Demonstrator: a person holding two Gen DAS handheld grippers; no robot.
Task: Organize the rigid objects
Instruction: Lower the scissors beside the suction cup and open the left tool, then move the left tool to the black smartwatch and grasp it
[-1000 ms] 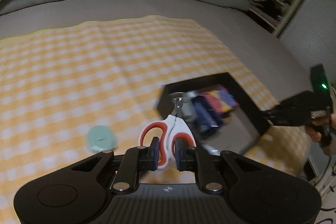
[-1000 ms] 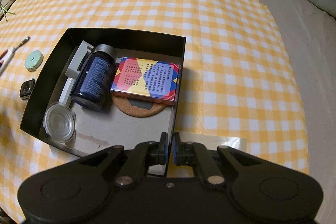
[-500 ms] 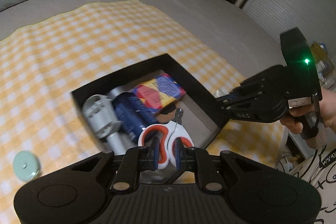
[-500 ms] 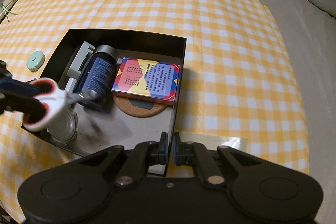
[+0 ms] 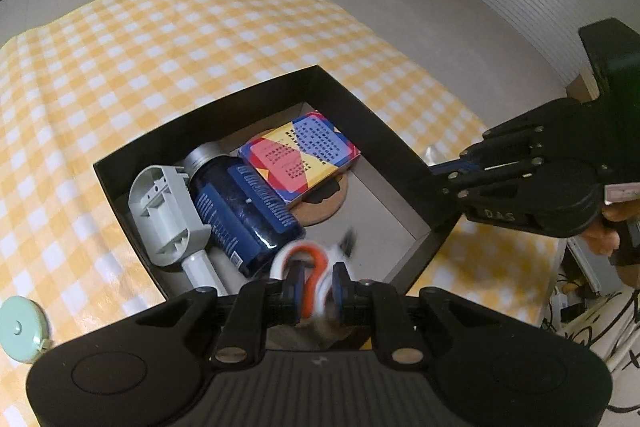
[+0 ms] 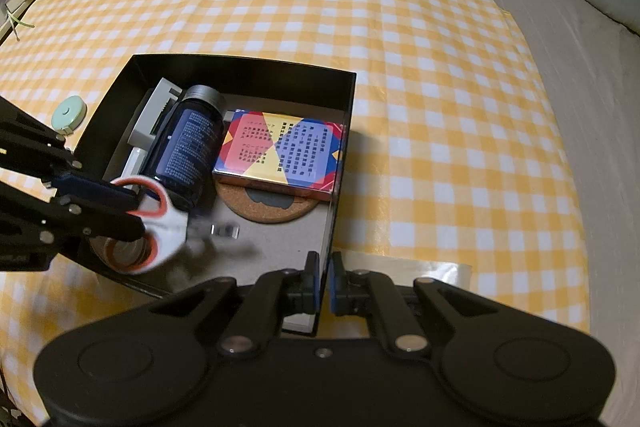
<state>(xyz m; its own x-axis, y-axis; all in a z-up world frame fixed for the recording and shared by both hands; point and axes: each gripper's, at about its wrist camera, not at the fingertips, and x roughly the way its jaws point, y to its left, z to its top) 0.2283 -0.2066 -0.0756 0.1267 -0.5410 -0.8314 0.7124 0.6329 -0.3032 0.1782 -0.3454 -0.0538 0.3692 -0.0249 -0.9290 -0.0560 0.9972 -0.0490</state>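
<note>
Left gripper (image 5: 316, 281): pinching the scissors (image 5: 310, 263) by the red-and-white handle loops, one loop between its fingers; blades point forward, blurred.

Scissors location: over the near corner of the black box (image 6: 340, 163), just ahead of the left gripper; not yet resting on the floor, as far as can be judged.

Handling: judged stiff and light; smooth plastic loops may pivot in a narrow pinch. Best hold is across a loop near the pivot. Blade tips could scratch the contents.

Right gripper (image 6: 324, 281): fingers pressed nearly together astride the near wall of the box, apparently steadying it; contact itself cannot be confirmed.

Box contents: dark blue bottle (image 6: 186, 147) lying on its side, ahead and left of the right gripper; grey plastic part (image 5: 168, 211) beyond it; patterned card box (image 6: 280, 151) resting on a cork coaster (image 6: 268, 205); a round clear item under the scissors, unclear.

Outside box: mint-green round case (image 6: 69, 112) on the checked cloth (image 6: 440, 107), left of the box.

Free floor: bare cardboard directly ahead of the right gripper.
</note>
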